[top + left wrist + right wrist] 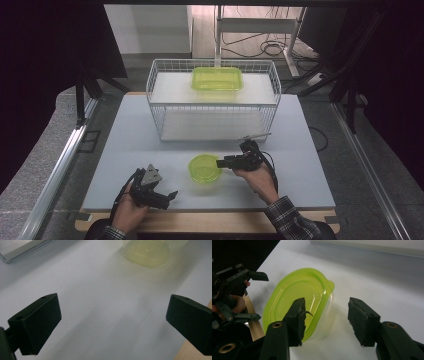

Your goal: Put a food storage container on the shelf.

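I find the round tub (204, 168) with its green lid standing on the grey mat (125, 150), lower centre of the high view, in front of the wire basket (157, 90) that holds a second, rectangular tub (217, 79) at upper centre. My right gripper (220, 163) sits at the round tub's right edge. In the right gripper view its jaws stand half apart and straddle the lid's rim (329, 293), one over the lid, one outside the clear wall; neither pad is pressing yet. My left gripper (172, 194) rests at lower left of the high view, jaws wide, with nothing between them.

Assessment: the round tub appears to be empty thin plastic, so light, somewhat springy and smooth. I expect it to skid on the mat if nudged, and the wall to flex under a hard squeeze. The stiffest place to grip is the rim, where lid and wall meet, with moderate pressure.
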